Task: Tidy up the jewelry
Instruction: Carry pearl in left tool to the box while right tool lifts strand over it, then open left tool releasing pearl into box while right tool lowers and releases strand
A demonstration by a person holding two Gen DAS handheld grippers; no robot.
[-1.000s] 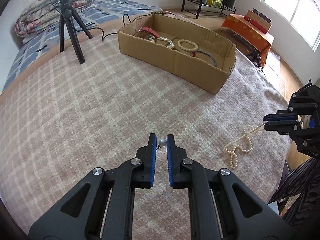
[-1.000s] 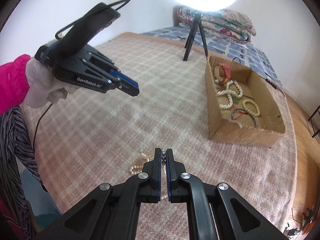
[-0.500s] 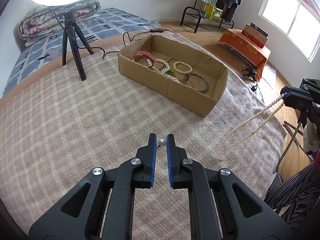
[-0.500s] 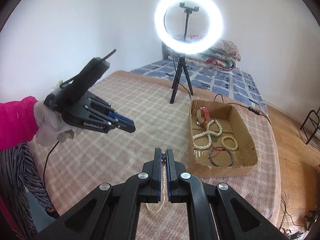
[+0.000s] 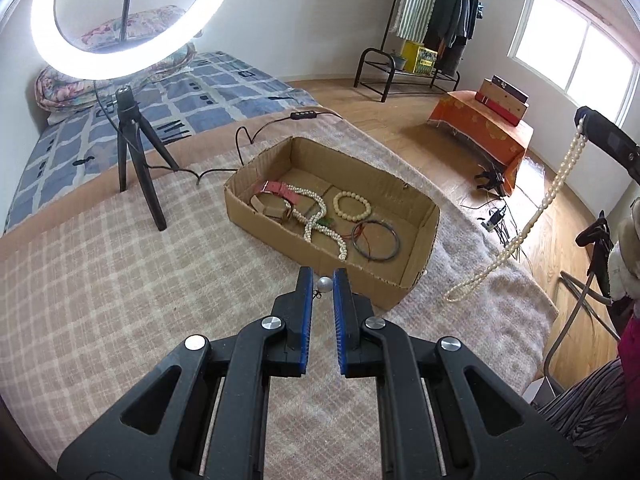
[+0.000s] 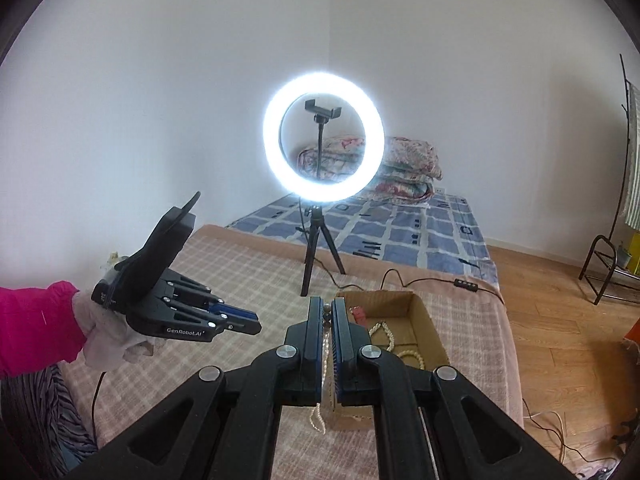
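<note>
A long doubled pearl necklace [image 5: 536, 220] (cream, small beads) dangles nearly vertical below the right gripper [image 6: 327, 314], pinched at its top. The left gripper [image 5: 323, 283] clamps a pearl earring [image 5: 325, 283] between its tips.

The pearl necklace [image 5: 548, 204] hangs as a long doubled strand, clear of the blanket, its lower loop beside the cardboard box [image 5: 404, 290]. A small pearl earring [image 5: 325, 283] sits pinched above the box's near wall. Inside the box lie a second pearl strand [image 5: 320, 220], a cream bead bracelet [image 5: 354, 207], a dark bangle [image 5: 375, 239] and a red-strapped watch [image 5: 276, 190].
</note>
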